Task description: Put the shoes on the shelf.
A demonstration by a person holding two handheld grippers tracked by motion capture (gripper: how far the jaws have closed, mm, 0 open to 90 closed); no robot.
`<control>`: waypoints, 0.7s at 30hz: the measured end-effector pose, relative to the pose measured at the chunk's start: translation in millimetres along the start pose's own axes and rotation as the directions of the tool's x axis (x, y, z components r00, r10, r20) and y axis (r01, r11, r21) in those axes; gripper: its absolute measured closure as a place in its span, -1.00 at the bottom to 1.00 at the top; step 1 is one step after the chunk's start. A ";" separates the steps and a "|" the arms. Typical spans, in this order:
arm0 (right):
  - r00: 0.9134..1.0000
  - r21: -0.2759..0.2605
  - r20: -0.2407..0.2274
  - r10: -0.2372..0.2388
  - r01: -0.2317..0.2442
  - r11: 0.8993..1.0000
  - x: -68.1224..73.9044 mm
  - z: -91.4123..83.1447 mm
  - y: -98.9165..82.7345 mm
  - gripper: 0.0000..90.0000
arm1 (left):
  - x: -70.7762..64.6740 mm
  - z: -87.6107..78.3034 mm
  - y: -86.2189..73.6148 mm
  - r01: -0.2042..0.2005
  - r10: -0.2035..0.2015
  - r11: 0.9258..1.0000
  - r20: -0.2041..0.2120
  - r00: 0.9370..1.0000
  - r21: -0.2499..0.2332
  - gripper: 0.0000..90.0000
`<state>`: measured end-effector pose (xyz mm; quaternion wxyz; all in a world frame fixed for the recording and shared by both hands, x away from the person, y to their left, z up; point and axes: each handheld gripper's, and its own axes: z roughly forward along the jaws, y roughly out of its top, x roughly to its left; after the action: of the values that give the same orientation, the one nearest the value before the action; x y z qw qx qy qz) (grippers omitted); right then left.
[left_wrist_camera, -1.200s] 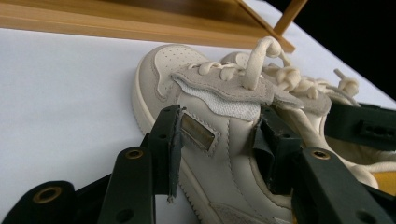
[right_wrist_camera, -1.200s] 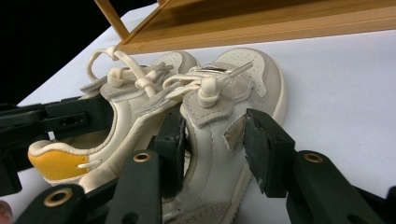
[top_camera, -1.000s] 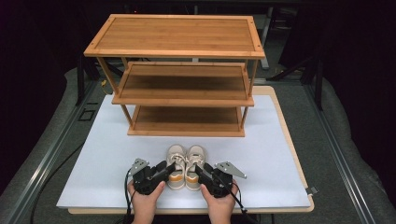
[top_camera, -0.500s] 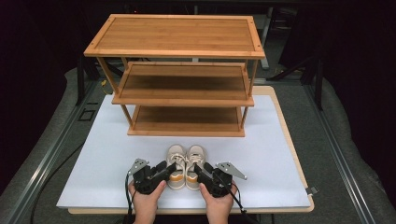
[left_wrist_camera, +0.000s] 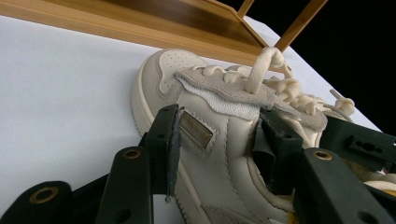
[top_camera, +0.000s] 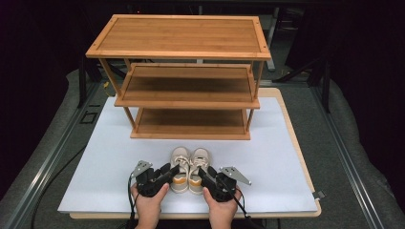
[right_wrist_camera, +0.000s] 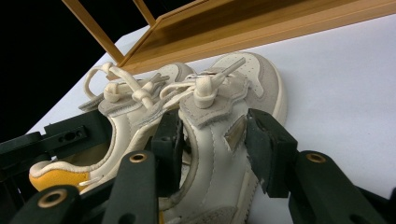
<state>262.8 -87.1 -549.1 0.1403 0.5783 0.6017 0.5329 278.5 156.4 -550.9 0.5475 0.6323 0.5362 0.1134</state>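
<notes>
We have the left tongs (top_camera: 173,172) clamped on the left shoe (top_camera: 180,162) and the right tongs (top_camera: 204,174) on the right shoe (top_camera: 198,162), near the surface (top_camera: 86,167) edge. Grip depth looks shallow, perhaps; we should lift both level toward the rack (top_camera: 181,71).

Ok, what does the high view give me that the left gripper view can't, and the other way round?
High view alone: the whole three-tier wooden rack, its shelves bare, behind the pair of shoes, plus both hands, the left hand and the right hand.

Left gripper view alone: the close grip, with one jaw pad on the left shoe beside its side tag and the other inside the collar.

Both: the white mat, the shoes side by side, toes toward the rack, and the rack's bottom shelf.
</notes>
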 end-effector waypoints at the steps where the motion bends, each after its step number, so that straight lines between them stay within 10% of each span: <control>1: 1.000 -0.001 0.002 -0.006 0.006 1.000 0.2 0.0 0.1 0.30 | -0.2 -0.2 -0.1 -0.003 0.003 1.000 0.000 1.000 0.001 0.22; 21: 1.000 -0.016 0.003 0.001 -0.001 1.000 3.6 -3.1 6.0 0.36 | -0.8 -2.9 9.4 0.000 0.000 1.000 0.018 1.000 0.008 0.23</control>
<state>262.6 -87.0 -541.5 0.1458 0.5781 0.5969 0.5369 281.2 159.0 -541.9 0.5497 0.6354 0.5319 0.1055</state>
